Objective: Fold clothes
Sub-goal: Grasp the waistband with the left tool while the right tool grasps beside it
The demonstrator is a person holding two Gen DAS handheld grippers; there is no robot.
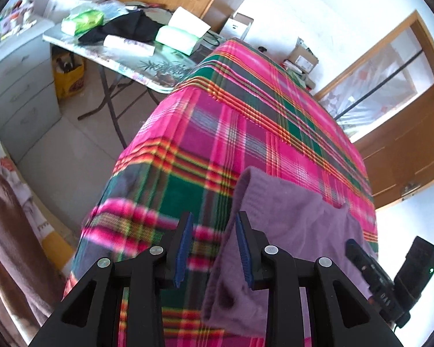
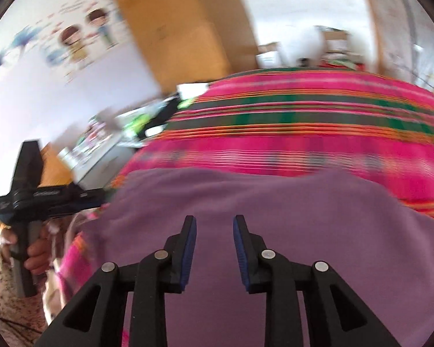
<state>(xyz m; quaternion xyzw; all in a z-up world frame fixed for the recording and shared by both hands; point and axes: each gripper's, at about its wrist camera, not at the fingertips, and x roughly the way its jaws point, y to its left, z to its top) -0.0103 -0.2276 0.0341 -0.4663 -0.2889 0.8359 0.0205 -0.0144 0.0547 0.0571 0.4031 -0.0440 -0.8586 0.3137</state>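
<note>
A purple knit garment (image 1: 289,219) lies on a bed covered by a pink, green and orange plaid blanket (image 1: 246,110). Its left edge hangs down past my left gripper (image 1: 214,219), which is open above that edge, one finger over the blanket and the other over the knit. My right gripper (image 2: 214,222) is open, hovering over the broad flat part of the purple garment (image 2: 246,202), nothing between its fingers. The left gripper's body (image 2: 43,196), held by a hand (image 2: 36,253), shows at the left of the right wrist view. The right wrist view is blurred.
A folding table (image 1: 130,57) with tissue packs, black cloth and papers stands left of the bed, beside a white drawer unit (image 1: 20,86). Wooden doors (image 1: 405,133) are on the right. Boxes (image 1: 302,55) sit beyond the bed's far end. Tiled floor lies between bed and drawers.
</note>
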